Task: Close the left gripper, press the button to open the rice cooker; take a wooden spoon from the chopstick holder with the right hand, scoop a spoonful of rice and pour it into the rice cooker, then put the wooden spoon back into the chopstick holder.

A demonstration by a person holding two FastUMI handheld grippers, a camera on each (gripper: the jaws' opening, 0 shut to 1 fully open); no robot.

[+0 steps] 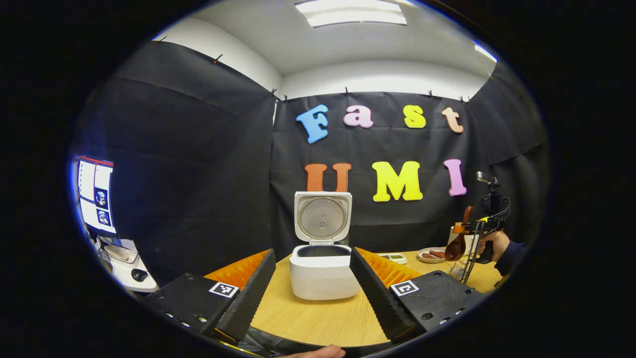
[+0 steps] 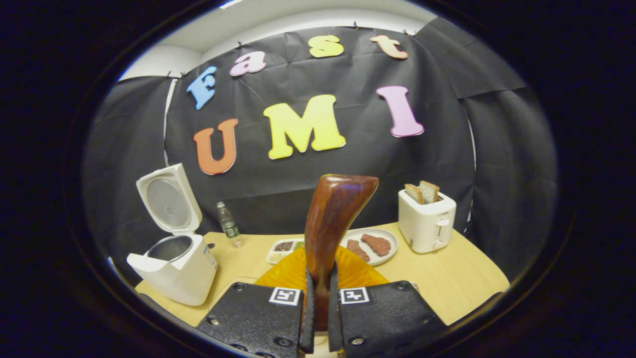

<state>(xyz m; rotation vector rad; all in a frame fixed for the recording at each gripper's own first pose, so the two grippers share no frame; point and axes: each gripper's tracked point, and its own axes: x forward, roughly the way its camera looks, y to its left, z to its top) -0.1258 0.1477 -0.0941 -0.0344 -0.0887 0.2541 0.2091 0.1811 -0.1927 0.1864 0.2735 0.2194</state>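
You are wearing a dark sleeve (image 1: pixel 512 254). Your left gripper (image 1: pixel 312 283) is showing black ribbed fingers (image 1: pixel 256 291), orange backing, square markers and screws; your right gripper (image 2: pixel 318 318) is showing identical black blocks.

A: What carries everything?

B: A light wooden desk (image 2: pixel 447 278) with a pale grain.

A: And what stands on it?

B: At the left in the right gripper view, a white rice cooker (image 2: pixel 176 271) with its lid raised. Behind it, near the wall, a small clear plastic bottle (image 2: pixel 227 223). Toward the middle lies a white rectangular tray of mixed grains (image 2: pixel 283 247), just beside a white round plate holding reddish-brown pieces (image 2: pixel 385 244). At the right stands a cream toaster with two bread slices (image 2: pixel 426 219).
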